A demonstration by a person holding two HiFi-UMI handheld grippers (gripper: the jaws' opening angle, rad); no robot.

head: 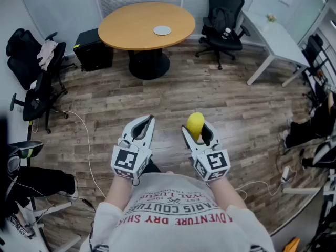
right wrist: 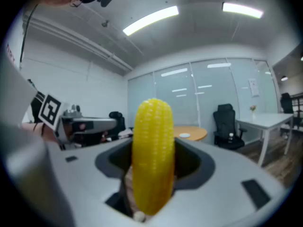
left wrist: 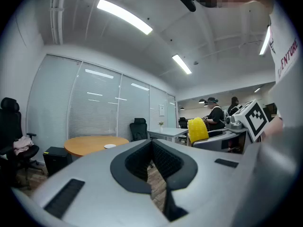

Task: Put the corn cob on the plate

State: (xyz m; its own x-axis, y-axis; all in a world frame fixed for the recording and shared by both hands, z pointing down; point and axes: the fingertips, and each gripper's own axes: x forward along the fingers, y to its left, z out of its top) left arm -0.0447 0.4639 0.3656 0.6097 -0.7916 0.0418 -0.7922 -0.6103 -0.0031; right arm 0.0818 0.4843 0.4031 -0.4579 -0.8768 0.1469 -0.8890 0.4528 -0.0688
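A yellow corn cob (right wrist: 152,155) stands upright between the jaws of my right gripper (right wrist: 152,143), which is shut on it. From the head view the corn cob (head: 195,124) pokes up out of the right gripper (head: 195,127), held in front of the person's chest. My left gripper (head: 149,119) is beside it at the same height, its jaws touching at the tips with nothing between them; the left gripper (left wrist: 152,144) shows the same in its own view. A small white plate (head: 162,30) lies on the round wooden table (head: 131,25) far ahead across the floor.
Black office chairs (head: 226,14) stand behind the table and at the left wall (head: 37,77). A white desk (head: 275,35) is at the back right, a black box (head: 93,49) left of the table. Cables (head: 86,146) trail over the wooden floor. People (left wrist: 215,115) stand in the background.
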